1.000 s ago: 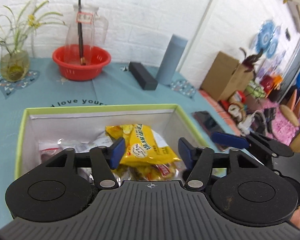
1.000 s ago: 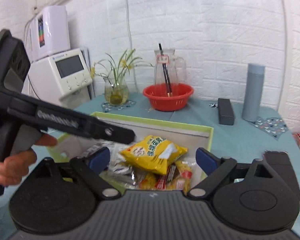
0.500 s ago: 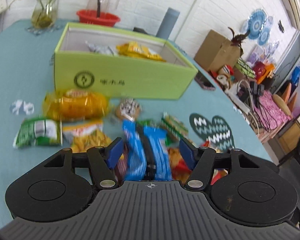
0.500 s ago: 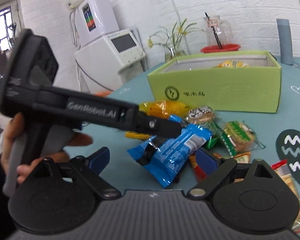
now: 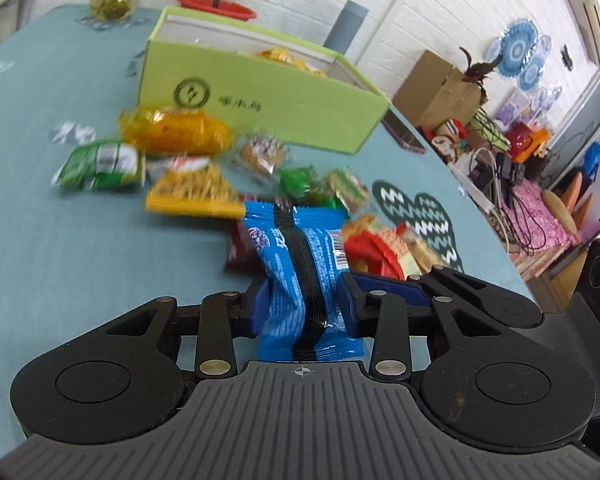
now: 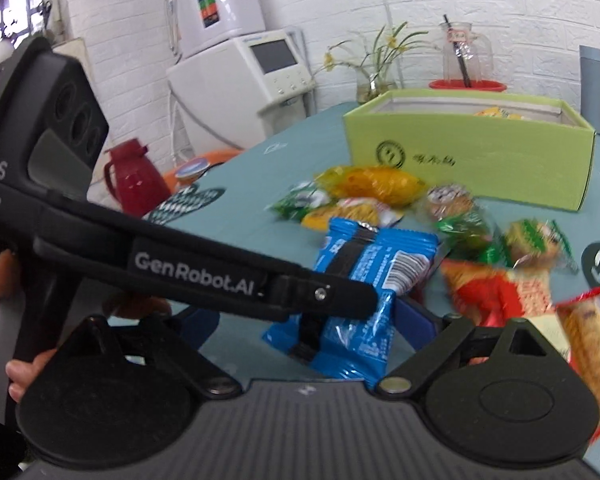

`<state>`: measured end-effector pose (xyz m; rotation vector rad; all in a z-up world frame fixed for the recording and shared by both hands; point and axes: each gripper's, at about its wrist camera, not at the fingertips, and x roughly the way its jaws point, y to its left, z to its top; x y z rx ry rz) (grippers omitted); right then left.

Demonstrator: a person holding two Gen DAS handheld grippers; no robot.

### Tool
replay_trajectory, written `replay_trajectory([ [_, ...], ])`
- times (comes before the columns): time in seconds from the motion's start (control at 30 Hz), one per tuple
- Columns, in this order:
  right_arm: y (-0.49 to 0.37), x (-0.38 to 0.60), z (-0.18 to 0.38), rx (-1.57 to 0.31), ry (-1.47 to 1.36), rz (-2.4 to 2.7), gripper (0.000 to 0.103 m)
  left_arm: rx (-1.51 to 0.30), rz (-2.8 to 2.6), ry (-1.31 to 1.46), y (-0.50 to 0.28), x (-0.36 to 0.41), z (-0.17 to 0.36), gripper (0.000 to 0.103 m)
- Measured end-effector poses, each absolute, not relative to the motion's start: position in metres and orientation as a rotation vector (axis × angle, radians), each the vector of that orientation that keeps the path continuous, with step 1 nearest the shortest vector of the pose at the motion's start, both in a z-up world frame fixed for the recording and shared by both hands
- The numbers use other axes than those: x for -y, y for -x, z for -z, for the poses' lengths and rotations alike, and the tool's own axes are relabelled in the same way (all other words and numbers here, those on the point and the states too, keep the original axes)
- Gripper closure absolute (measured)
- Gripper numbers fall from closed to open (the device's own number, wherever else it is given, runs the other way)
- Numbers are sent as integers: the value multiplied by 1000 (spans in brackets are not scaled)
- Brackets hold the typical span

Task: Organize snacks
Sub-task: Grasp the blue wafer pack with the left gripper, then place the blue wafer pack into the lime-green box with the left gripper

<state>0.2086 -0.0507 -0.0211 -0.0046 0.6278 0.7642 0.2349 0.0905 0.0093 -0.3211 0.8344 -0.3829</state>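
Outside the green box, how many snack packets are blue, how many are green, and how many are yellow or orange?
Blue packet: 1
Green packets: 3, the last one only green-trimmed
Yellow or orange packets: 2
Total: 6

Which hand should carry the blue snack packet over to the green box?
Left. The left gripper has just closed on the blue packet; the right gripper is open and holds nothing.
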Motion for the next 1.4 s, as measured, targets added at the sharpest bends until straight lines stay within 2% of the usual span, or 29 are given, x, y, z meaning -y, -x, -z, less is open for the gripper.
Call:
replay_trajectory([
  [0.13,-196,46,37,-660,30,-773,10,-859,331,311,-217,-90,5,85],
  [0.2,-195,51,41,-674,12,-746,10,-867,278,321,-214,-96,9,76],
  [0.23,-192,57,41,-666,1,-734,10,-861,272,331,-210,-100,8,76],
  [0.3,-188,65,42,-653,-25,-718,10,-842,264,342,-205,-105,5,67],
  [0.4,-191,67,45,-657,-39,-703,10,-845,251,340,-203,-106,8,65],
  [0.57,-192,56,50,-646,5,-713,11,-855,258,322,-209,-94,10,66],
  [0.63,-196,50,53,-640,20,-720,15,-851,261,317,-211,-92,10,67],
  [0.67,-196,46,54,-629,37,-724,25,-849,265,313,-211,-92,11,75],
  [0.7,-196,43,53,-627,52,-733,30,-854,287,315,-212,-92,13,88],
  [0.77,-197,41,46,-638,48,-746,38,-863,284,335,-212,-95,9,91],
  [1.0,-222,27,-6,-483,94,-757,36,-744,282,347,-233,-112,-44,90],
  [1.2,-319,15,-55,-362,152,-722,37,-618,278,273,-326,-120,-98,90],
  [1.4,-442,2,-59,-462,141,-722,37,-634,249,210,-439,-128,-103,93],
])
